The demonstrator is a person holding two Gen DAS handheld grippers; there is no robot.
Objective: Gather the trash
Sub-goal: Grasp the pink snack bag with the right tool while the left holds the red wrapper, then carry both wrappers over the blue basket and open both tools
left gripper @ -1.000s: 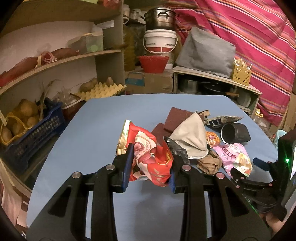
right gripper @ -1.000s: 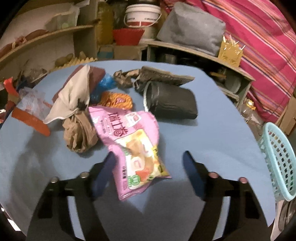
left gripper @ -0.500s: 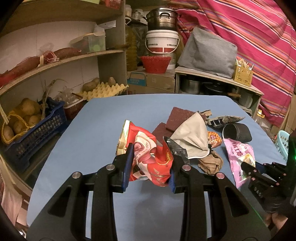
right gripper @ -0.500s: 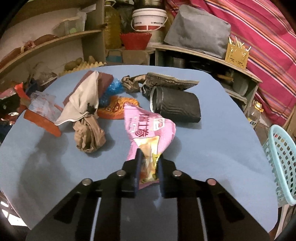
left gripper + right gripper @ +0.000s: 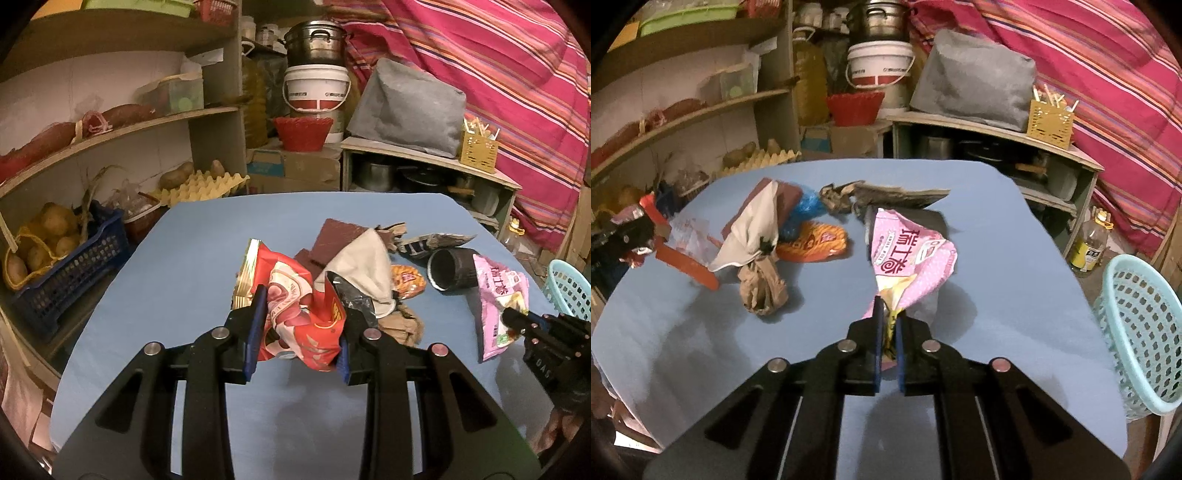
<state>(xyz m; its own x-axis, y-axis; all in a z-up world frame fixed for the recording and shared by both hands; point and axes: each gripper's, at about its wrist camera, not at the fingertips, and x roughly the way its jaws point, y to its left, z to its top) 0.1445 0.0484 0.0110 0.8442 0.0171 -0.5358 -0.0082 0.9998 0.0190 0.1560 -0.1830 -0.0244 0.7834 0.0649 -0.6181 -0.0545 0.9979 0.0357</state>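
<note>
My left gripper (image 5: 300, 328) is shut on a crumpled red snack bag (image 5: 303, 306) held above the blue table (image 5: 184, 266). My right gripper (image 5: 888, 332) is shut on a pink snack bag (image 5: 910, 258) and holds it lifted off the table; the bag also shows in the left wrist view (image 5: 498, 295). A trash pile lies mid-table: a beige cloth (image 5: 753, 229), a brown paper wad (image 5: 762, 288), an orange wrapper (image 5: 816, 243), a black cup (image 5: 452, 267) and a dark torn wrapper (image 5: 897, 194).
A light blue mesh basket (image 5: 1145, 332) stands beside the table at the right. Shelves with potatoes in a blue crate (image 5: 62, 266) and egg trays (image 5: 203, 184) are at the left. A low shelf with pots (image 5: 424, 166) stands behind the table.
My right gripper closed on the pink snack bag and lifted it off the table. My left gripper kept holding the red bag and rose slightly.
</note>
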